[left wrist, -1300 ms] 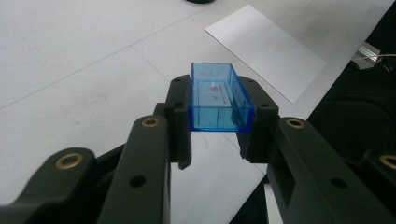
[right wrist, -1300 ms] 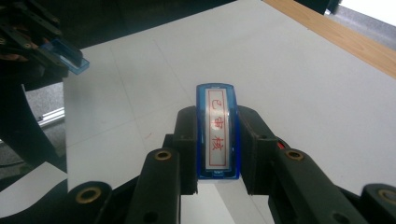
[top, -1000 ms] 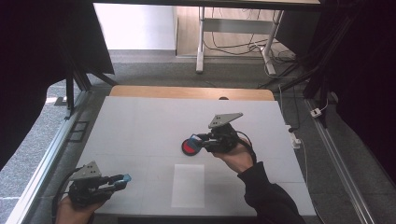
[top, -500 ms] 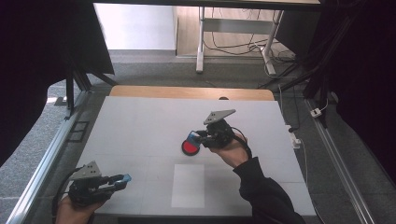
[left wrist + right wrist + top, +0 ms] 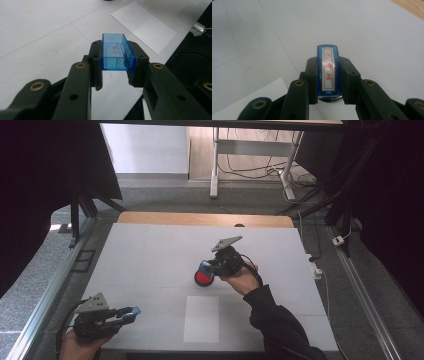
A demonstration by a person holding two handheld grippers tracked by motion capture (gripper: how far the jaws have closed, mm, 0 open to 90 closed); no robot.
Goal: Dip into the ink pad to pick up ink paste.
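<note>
High view: right claw (image 5: 206, 268) grips blue stamp (image 5: 328, 72) over red ink pad (image 5: 203, 279) at tabletop (image 5: 150, 250) centre, likely inking. Left claw (image 5: 131, 312) clamps stamp's clear blue cap (image 5: 117, 52), parked aside near white paper (image 5: 201, 319).

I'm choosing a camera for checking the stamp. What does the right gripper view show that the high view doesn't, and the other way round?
The right gripper view adds the red characters on the white label of the blue stamp. The high view adds the round red disc by the stamp's tip and the left tongs shut on a blue cap. Both share the right tongs shut on the stamp, the paper sheet and the white table.
</note>
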